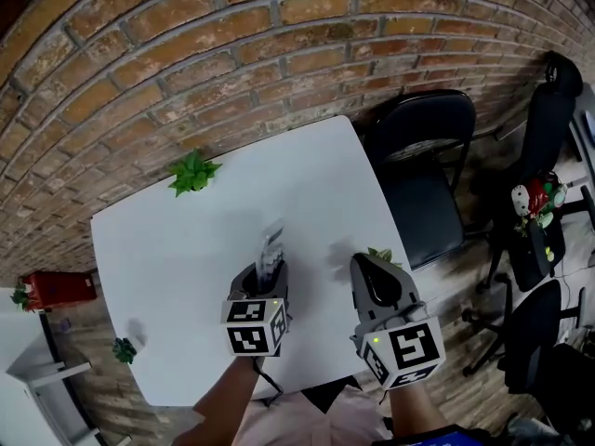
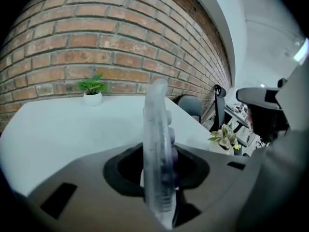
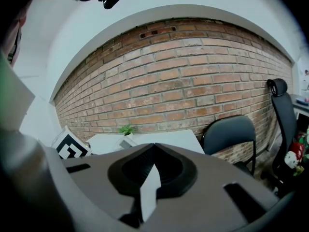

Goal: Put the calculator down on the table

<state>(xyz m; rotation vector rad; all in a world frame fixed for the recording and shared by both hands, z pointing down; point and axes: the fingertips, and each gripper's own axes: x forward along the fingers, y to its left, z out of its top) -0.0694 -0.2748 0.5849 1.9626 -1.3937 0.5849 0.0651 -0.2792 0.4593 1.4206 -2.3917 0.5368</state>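
L hand-held gripper (image 1: 264,277), lower centre of head view — pinching calculator (image 1: 270,247) by lower end. It stands upright, edge-on to gripper cam, over white tabletop (image 1: 186,249); contact w/ surface unclear. R hand-held gripper (image 1: 367,269), lower right — jaws pressed together, nothing betw. Potted plant (image 1: 192,172) upper left, near brick wall (image 1: 232,54).

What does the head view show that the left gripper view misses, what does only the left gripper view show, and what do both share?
Head view only: the marker cube on the left gripper, a red object beside the table, a small plant at its near-left corner. Left gripper view only: the calculator edge-on, clamped between the jaws, and the white pot of the plant by the wall. Both: calculator, table, brick wall, that plant, chair.
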